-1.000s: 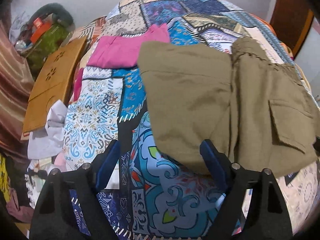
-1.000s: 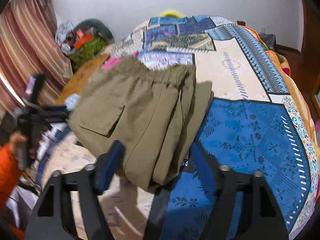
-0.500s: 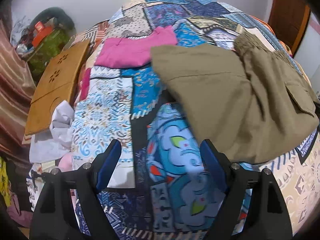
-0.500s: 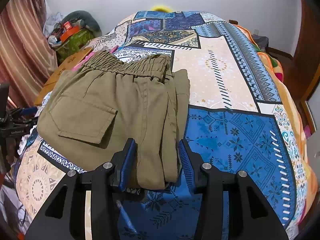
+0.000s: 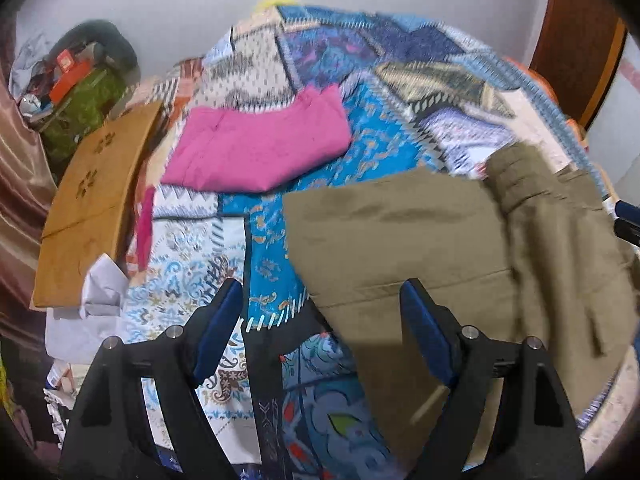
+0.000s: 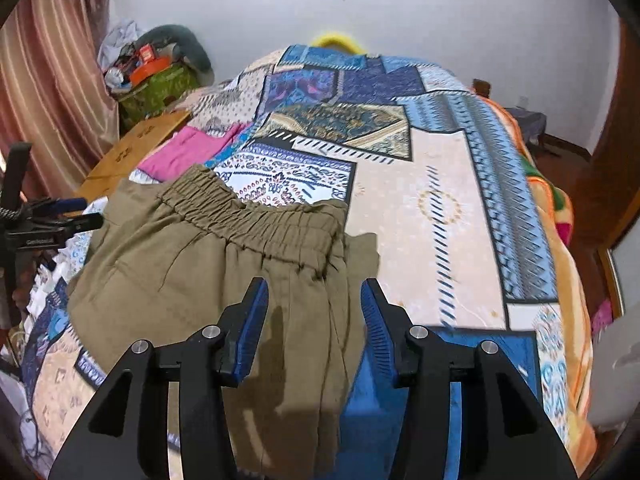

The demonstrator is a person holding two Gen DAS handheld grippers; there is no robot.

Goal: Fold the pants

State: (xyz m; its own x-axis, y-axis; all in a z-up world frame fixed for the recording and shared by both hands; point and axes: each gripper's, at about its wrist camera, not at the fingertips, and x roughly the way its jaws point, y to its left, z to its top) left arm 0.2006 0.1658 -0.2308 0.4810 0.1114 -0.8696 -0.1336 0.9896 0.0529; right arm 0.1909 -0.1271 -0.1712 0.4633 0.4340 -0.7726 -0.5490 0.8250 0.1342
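Olive-green pants lie folded on the patchwork bedspread. In the right wrist view the pants show their elastic waistband at the far side. My left gripper is open, its right finger over the near corner of the pants. My right gripper is open above the right edge of the pants and holds nothing. The left gripper also shows in the right wrist view at the left, and the right gripper's tip at the left wrist view's right edge.
A folded pink garment lies on the bed beyond the pants. A wooden board leans at the bed's left side with white cloth below it. A green bag with clutter and a curtain stand at the far left.
The right gripper opened wider and moved forward over the pants. The left gripper came closer to the near corner of the pants. The pants look much the same.
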